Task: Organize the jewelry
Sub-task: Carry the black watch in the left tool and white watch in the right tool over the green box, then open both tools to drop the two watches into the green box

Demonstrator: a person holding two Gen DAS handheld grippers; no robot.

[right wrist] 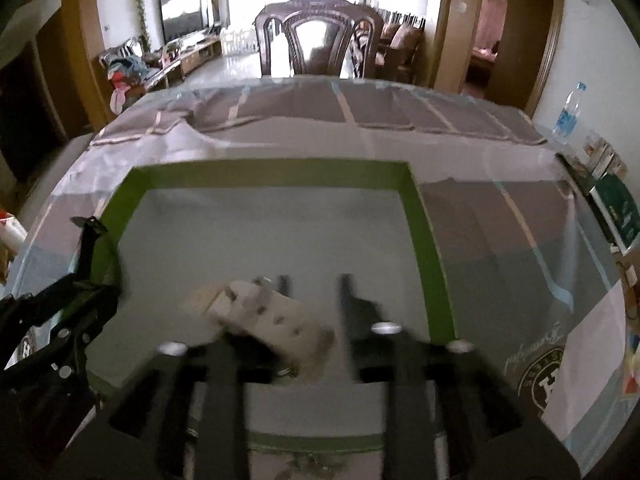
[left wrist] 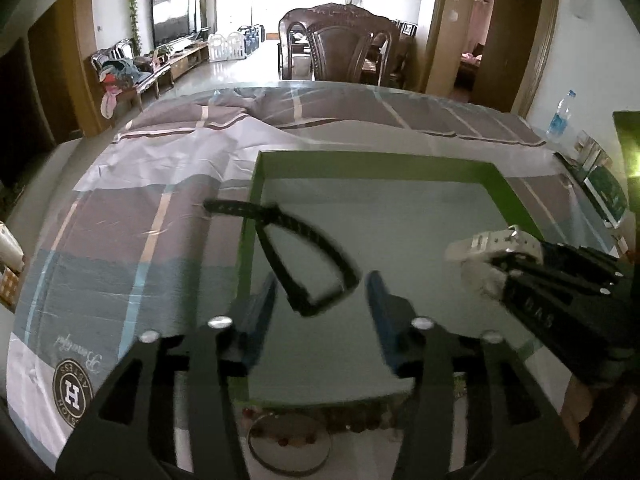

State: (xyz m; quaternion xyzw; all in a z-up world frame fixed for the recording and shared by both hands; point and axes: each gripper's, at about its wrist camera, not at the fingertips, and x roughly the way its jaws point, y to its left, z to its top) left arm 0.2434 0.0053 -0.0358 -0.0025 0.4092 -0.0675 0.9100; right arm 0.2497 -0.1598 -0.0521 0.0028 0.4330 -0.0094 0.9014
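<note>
A shallow tray with a green rim and a grey floor lies on the patchwork cloth. My left gripper hangs over the tray's left part, open. A black watch strap is looped, blurred, just ahead of and between its blue pads, with gaps on both sides, and its tail reaches over the rim. My right gripper is open over the same tray. A white watch lies blurred against the outer side of its left finger, and the gap between the fingers is bare.
A thin bangle and a bead bracelet lie on the cloth below the tray's near rim. A water bottle and small boxes stand at the table's right edge. A dark wooden chair stands behind the far edge.
</note>
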